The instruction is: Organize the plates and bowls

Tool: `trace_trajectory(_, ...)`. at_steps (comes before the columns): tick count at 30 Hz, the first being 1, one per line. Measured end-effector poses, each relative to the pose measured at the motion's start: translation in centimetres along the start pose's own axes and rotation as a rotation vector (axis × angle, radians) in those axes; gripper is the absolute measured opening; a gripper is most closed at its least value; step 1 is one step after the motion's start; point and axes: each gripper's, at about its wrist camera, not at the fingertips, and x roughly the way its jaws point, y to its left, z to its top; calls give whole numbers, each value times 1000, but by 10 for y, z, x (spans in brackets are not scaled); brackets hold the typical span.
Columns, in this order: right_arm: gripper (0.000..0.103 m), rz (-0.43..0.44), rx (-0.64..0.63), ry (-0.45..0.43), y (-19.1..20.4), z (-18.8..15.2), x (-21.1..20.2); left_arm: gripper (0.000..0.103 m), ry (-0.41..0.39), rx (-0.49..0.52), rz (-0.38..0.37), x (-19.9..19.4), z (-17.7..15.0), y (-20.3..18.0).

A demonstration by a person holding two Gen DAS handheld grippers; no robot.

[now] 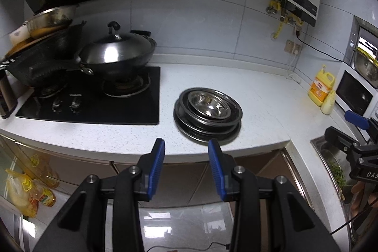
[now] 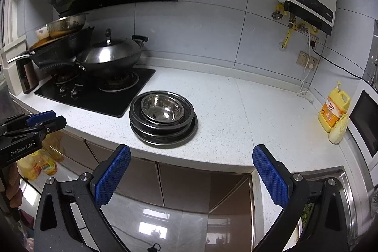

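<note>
A stack of steel plates (image 1: 189, 126) (image 2: 163, 136) sits on the white counter (image 1: 259, 98) (image 2: 248, 110), right of the hob and near the front edge. A steel bowl (image 1: 210, 104) (image 2: 163, 109) rests upright on top of the stack. My left gripper (image 1: 186, 143) (image 2: 45, 119) hovers just in front of the counter edge, a little left of the stack, with its blue pads apart and nothing between them. My right gripper (image 2: 191, 150) (image 1: 347, 125) is also off the front edge, on the right of the stack, open wide and empty.
A black hob (image 1: 94, 105) holds a lidded wok (image 1: 115, 53) and a dark pan (image 1: 42, 63) piled with dishes. A yellow detergent bottle (image 2: 333, 110) and a microwave (image 2: 366, 119) stand at the right. A steel sink (image 2: 340, 178) lies near the right gripper.
</note>
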Motion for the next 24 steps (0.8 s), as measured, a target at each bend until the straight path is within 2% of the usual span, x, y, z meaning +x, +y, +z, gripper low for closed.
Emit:
trace_trajectory(10,102,57,43,-73,-22,0,-10,36,-38,32,81,-19,5,-12)
trace_trajectory(17,102,69,53,-70,-28,-4,-12,36,-49,26,93,-22,6,-9)
trace_trajectory(24,102,72,80,-73,-37,-9,-15,36,-53,38,65,-18,11,-9)
